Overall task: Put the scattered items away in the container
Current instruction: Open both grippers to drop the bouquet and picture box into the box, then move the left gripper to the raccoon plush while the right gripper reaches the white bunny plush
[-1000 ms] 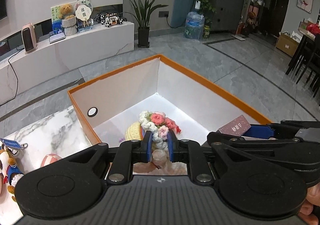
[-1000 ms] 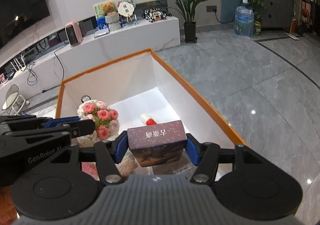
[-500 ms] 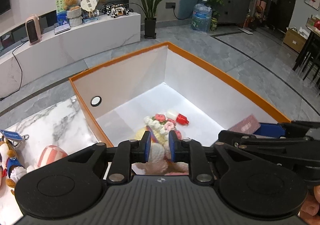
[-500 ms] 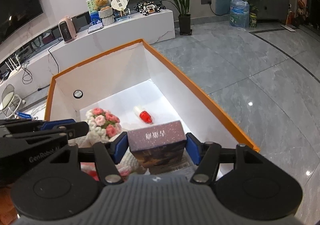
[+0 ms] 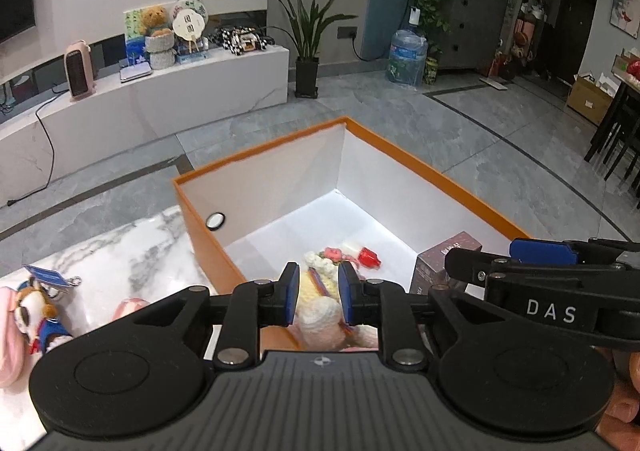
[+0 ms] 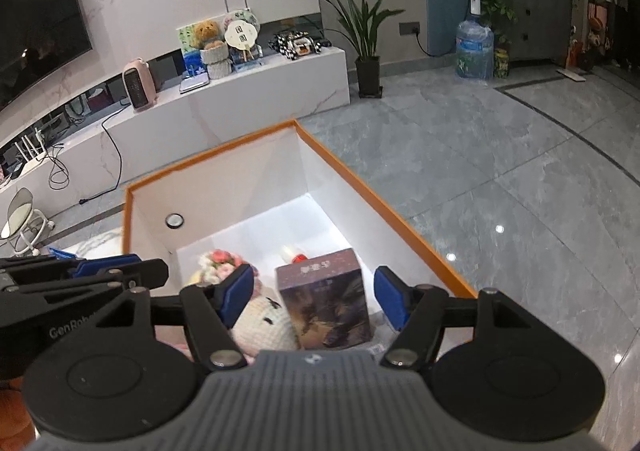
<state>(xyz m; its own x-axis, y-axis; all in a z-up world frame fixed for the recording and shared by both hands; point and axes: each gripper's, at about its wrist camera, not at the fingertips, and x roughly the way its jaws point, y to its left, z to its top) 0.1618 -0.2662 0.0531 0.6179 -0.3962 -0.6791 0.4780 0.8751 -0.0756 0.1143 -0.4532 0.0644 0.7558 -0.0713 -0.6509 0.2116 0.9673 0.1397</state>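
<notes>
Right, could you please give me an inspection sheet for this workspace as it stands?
Surface: marble tabletop, bearing orange box.
Job's things: crochet doll, purple carton, red-capped bottle, all inside box.
Clutter: plush toys on tabletop.
Grippers: left gripper narrowly open above doll; right gripper opening, carton between pads, untouched.
Cables: black cord at TV bench.
Surroundings: potted plant, water jug.
</notes>
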